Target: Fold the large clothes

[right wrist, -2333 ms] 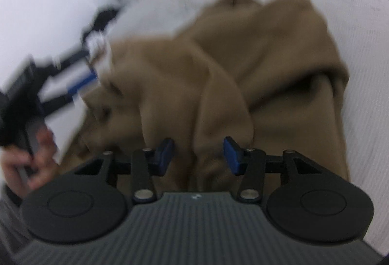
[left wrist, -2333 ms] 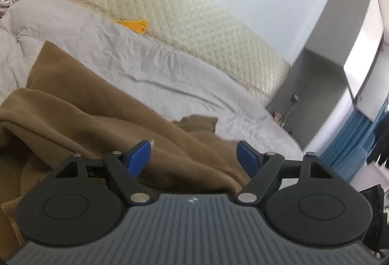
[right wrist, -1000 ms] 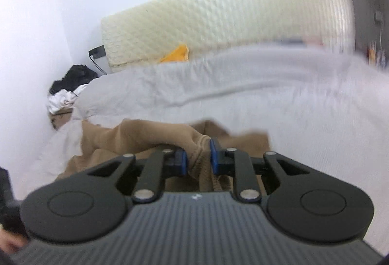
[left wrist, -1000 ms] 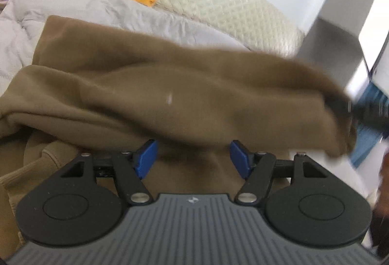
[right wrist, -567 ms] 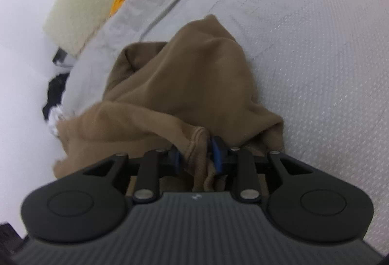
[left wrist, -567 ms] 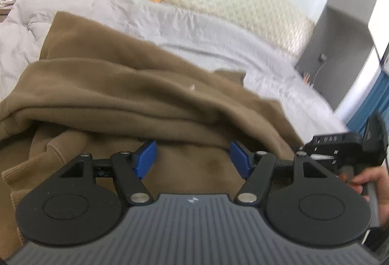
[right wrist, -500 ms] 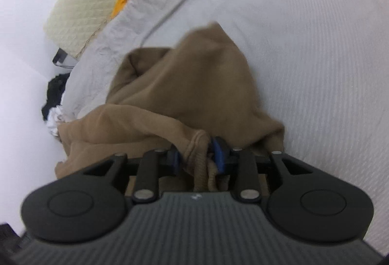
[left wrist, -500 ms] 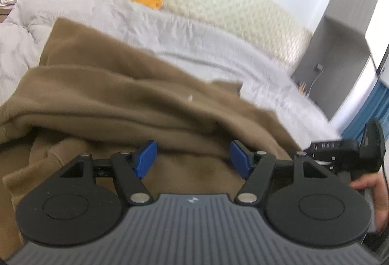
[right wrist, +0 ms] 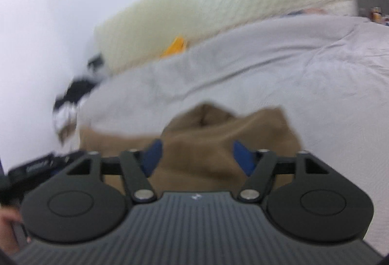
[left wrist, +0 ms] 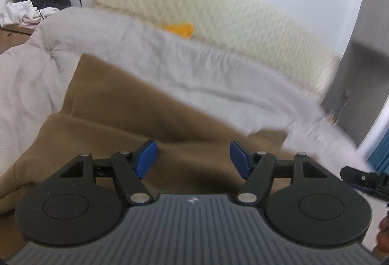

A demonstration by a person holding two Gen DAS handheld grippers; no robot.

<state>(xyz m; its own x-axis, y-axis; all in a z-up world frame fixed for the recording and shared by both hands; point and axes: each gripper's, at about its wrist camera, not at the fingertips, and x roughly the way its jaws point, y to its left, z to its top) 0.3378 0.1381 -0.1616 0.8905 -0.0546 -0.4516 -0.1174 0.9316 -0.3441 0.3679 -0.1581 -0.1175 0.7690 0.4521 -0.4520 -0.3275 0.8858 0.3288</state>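
A large brown sweatshirt (left wrist: 136, 116) lies spread on the grey bed cover (left wrist: 194, 65). My left gripper (left wrist: 193, 158) hovers low over it, open, its blue pads (left wrist: 145, 158) apart with only cloth beneath. In the right wrist view a bunched end of the brown sweatshirt (right wrist: 218, 141) sits ahead of my right gripper (right wrist: 198, 156). Its jaws are opening and the pads (right wrist: 243, 158) no longer press the fabric. The right gripper also shows at the left view's right edge (left wrist: 364, 178).
A cream quilted headboard (left wrist: 218, 16) runs behind the bed, with an orange item (left wrist: 181, 29) at its foot. Dark and white clothes (left wrist: 36, 2) are heaped at the far left. A grey cabinet (left wrist: 359, 85) stands at the right.
The right gripper lowered the brown cuff onto the bed and spread its jaws off it. The left gripper shifted sideways, staying open. The lifted cloth now lies flat.
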